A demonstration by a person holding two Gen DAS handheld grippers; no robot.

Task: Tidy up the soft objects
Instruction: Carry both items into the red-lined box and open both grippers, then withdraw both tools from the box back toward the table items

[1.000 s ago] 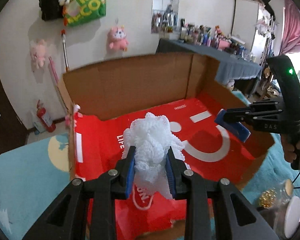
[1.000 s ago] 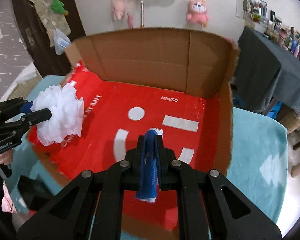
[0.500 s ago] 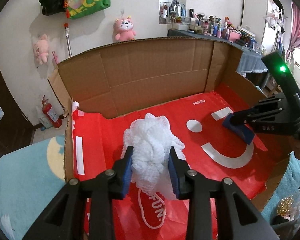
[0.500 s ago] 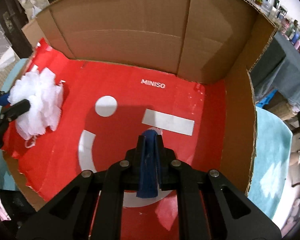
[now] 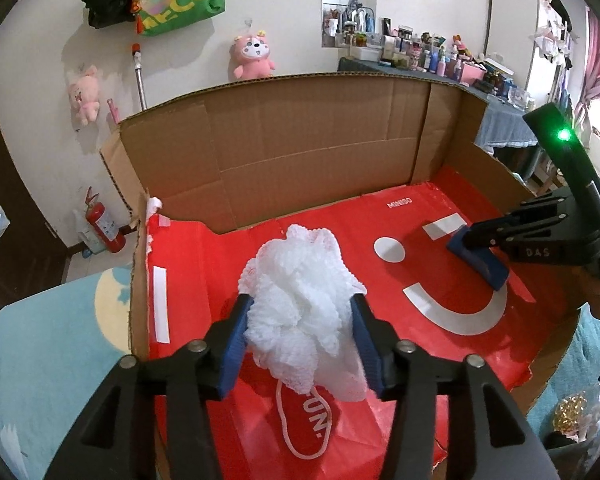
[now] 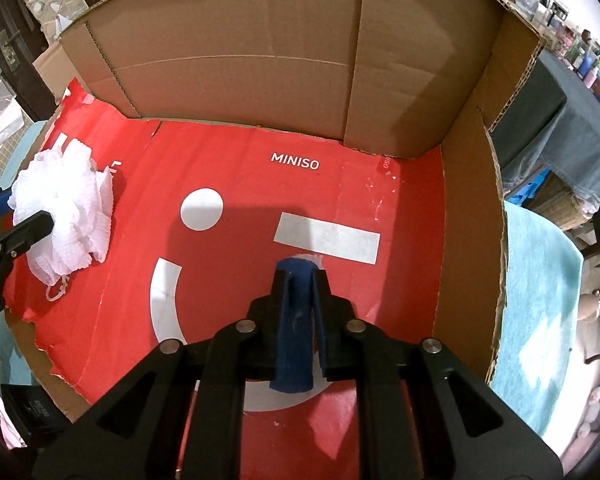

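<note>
**— What has moved since a second ago?**

— Both my hands have come down into the cardboard box (image 5: 300,152). My left hand-held gripper (image 5: 300,332) has just been opening: its jaws were squeezed tight on the white mesh puff (image 5: 304,304) and now stand clearly wider, with the puff still between them. It has fluffed out to fill the gap and brushes both pads, so I'd say it is being let go rather than held.

**— Where is the puff, then?**

— Low over the red bag (image 5: 380,264) that lines the box floor, towards the left side. From the right wrist view it looks to be resting on the red surface, its loop of cord lying flat.

**— And your right hand?**

— My right hand-held gripper (image 6: 298,276) has its jaws together, all but touching, pointing steeply down at the middle of the box floor. Between the pads I see only their own blue covers; whether a sliver of something white sits at the tip I cannot tell.

**— How far along are you?**

— The puff is as good as delivered; I judge that only the last of the release and lifting my left hand clear remain for it. No other soft thing is in the box that I can see, so whatever else needs sorting is yet to be fetched.
</note>
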